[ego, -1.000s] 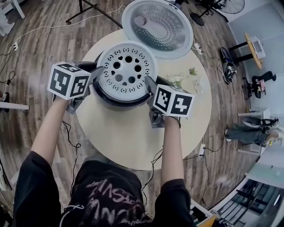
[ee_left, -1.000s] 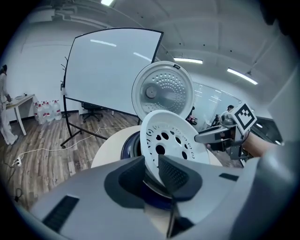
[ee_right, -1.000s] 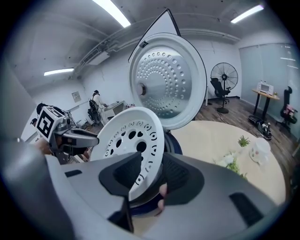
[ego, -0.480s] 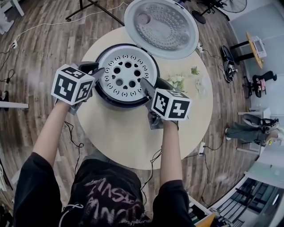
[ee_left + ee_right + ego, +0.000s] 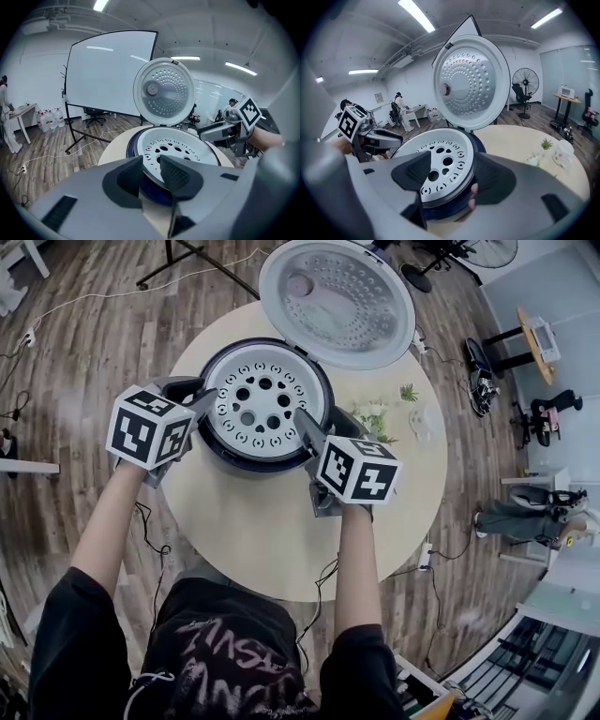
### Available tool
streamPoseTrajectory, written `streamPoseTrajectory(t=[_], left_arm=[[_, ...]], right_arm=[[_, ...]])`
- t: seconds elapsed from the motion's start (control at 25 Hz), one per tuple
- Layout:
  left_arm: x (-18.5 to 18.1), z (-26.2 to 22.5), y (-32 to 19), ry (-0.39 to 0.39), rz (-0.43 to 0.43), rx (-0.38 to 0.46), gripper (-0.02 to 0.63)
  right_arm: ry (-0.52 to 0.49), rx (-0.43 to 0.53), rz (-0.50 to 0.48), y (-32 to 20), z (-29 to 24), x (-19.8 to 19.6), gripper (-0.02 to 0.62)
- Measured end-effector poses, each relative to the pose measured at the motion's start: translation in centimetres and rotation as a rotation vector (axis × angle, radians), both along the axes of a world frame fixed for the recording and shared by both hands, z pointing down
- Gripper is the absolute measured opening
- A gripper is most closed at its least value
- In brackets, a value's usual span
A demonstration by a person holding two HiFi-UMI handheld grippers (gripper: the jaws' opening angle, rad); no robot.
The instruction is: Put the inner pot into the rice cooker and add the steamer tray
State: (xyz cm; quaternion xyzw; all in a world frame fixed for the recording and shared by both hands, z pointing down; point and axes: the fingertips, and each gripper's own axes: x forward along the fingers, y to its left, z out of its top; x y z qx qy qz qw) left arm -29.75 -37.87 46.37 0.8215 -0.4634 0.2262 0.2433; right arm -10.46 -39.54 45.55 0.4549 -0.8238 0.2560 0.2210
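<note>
Steamer tray [image 5: 265, 401] seated in rice cooker [image 5: 217, 448]; left claw [image 5: 202, 399] and right claw [image 5: 303, 420], straddling its rim, have just been spreading, likely letting go since it rests supported.

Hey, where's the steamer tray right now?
In the head view the steamer tray sits in the mouth of the rice cooker, left of centre on the round table, just in front of the open lid.
</note>
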Motion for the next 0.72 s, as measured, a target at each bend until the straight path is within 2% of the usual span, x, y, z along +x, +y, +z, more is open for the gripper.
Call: streamPoseTrajectory(t=[0.28, 0.72], left_arm=[[0.2, -1.0, 0.5, 0.032, -0.028, 0.038, 0.124], [2.8, -5.4, 2.6, 0.124, -0.044, 0.175, 0.124]], right_arm=[[-0.044, 0.028, 0.019, 0.9, -1.1, 0.6, 0.282], [-0.127, 0.091, 0.091, 4.3, -3.5, 3.4, 0.258]])
